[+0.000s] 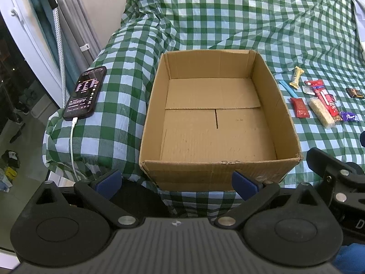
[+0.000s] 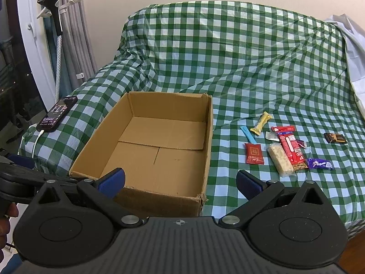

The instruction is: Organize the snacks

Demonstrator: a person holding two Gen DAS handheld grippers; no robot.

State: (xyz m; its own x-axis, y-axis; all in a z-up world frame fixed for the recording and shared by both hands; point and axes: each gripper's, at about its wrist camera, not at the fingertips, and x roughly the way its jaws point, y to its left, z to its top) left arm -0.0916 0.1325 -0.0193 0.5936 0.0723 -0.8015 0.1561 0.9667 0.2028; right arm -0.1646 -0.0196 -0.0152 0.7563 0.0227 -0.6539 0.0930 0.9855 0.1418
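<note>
Jaws: left gripper [image 1: 176, 182] and right gripper [image 2: 180, 180] both spread wide, holding nothing
Box [image 2: 146, 150]: bed's front edge, empty
Snacks [image 2: 285, 148]: beside box, toward bed's right edge
Phone [image 1: 85, 93]: front-left corner

A green-and-white checked cloth [image 2: 251, 68] is seen under a plain brown cardboard box [image 2: 91, 157]. Red [image 2: 254, 153], yellow [image 2: 261, 126] and purple [image 2: 319, 164] wrappers are shown; a dark packet [image 2: 336, 138] appears brown-black.
</note>
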